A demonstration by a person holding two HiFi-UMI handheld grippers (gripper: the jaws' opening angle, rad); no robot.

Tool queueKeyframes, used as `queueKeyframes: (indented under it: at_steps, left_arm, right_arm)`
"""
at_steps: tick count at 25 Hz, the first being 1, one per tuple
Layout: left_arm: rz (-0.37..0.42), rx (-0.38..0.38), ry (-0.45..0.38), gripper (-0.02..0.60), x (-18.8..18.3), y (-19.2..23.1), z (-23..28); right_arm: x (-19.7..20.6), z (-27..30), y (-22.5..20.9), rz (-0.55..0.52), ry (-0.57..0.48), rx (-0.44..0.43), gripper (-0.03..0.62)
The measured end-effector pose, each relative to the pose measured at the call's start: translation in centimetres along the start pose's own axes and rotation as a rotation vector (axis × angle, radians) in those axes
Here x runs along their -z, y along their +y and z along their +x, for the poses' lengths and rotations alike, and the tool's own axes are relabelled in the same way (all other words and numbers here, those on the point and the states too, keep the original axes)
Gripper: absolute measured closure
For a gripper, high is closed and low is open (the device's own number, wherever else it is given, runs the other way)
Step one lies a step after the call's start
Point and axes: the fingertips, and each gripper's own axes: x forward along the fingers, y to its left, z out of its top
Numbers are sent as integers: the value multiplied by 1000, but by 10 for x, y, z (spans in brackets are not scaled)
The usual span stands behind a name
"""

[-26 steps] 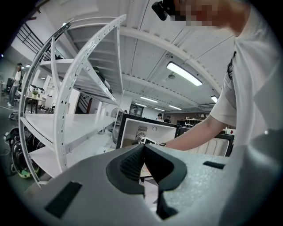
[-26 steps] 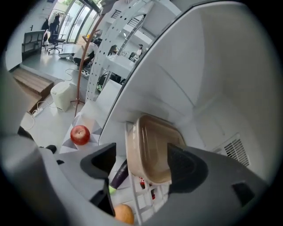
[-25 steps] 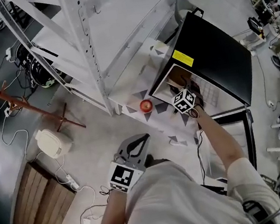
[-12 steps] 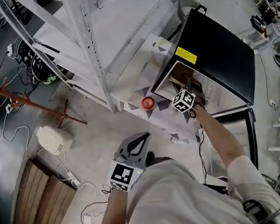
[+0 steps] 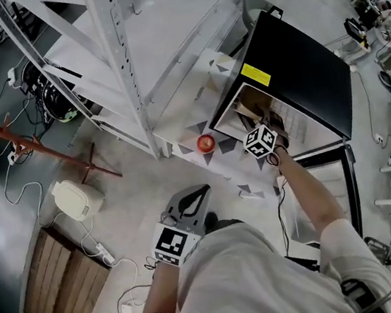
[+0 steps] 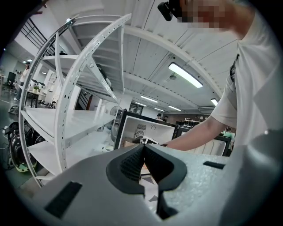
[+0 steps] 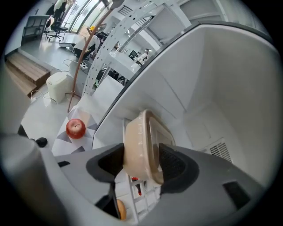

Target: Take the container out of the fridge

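A beige lidded container (image 7: 140,139) stands on edge inside the open black fridge (image 5: 301,73), above its white wire shelf (image 7: 143,198). My right gripper (image 7: 140,164) reaches into the fridge; its jaws have just been closing, and both pads now press on the container. In the head view only the right gripper's marker cube (image 5: 259,141) shows at the fridge mouth, and the container is hidden. My left gripper (image 5: 196,195) hangs low near my body, shut with nothing between its fingers. From the left gripper view the fridge (image 6: 146,130) lies ahead with my right arm reaching in.
A red apple (image 5: 206,143) lies on the patterned mat just left of the fridge mouth, also in the right gripper view (image 7: 75,128). A white shelving rack (image 5: 127,66) stands to the left. The fridge door (image 5: 334,180) hangs open to the right. A small orange item (image 7: 120,211) sits low inside.
In the head view my right hand stays at the fridge mouth with barely any shift. My left gripper has not moved.
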Motion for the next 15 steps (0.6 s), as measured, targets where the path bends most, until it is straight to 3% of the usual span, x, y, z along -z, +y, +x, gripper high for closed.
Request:
queueKeyframes:
  at_steps: [15]
  left_arm:
    - [5,73,-8,577,1,-2,-27]
  right_arm:
    - [-24,-75,0,246,-85,15,344]
